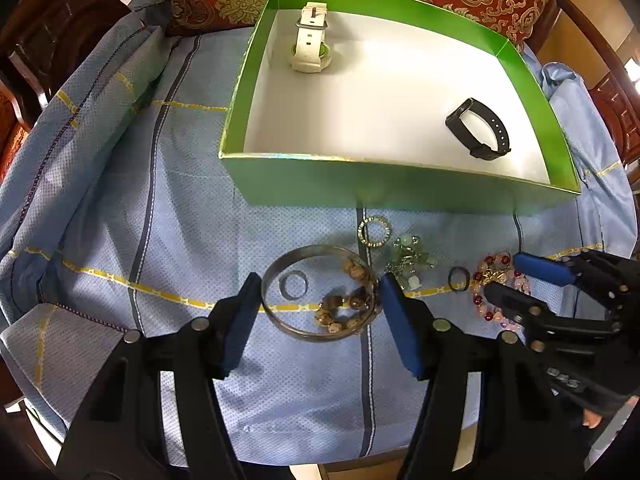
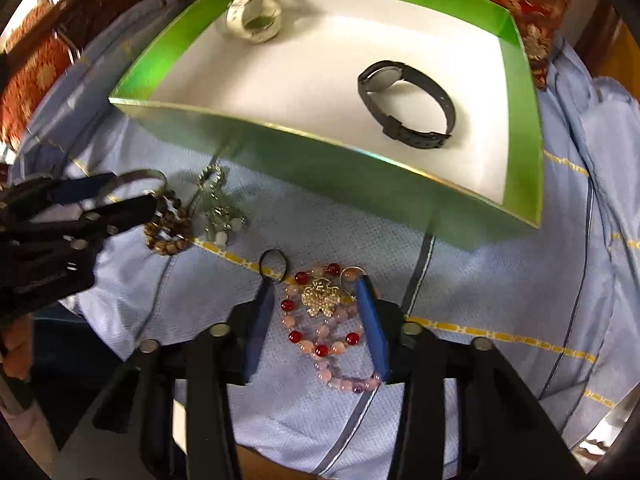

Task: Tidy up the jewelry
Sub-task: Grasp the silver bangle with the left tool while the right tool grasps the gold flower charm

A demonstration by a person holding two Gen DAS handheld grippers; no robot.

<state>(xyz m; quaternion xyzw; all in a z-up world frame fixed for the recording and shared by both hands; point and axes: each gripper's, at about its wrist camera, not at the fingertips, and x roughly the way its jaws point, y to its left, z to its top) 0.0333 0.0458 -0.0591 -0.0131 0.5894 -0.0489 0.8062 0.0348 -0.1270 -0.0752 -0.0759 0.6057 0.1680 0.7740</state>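
L gripper (image 1: 320, 300) open, straddling metal bangle (image 1: 320, 294) w/o touching; R gripper (image 2: 318, 312) half-closed around pink-red bead bracelet (image 2: 320, 328) on cloth (image 1: 160, 200), grip unclear; "DAS"-like marking on R gripper, barely legible.

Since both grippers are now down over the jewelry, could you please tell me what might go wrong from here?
1. The left gripper straddles the metal bangle, with a brown bead bracelet and a small ring inside; lifting could drag those along.
2. The right gripper brackets the pink and red bead bracelet, which may slip or dangle.
3. A black ring beside it could be knocked.
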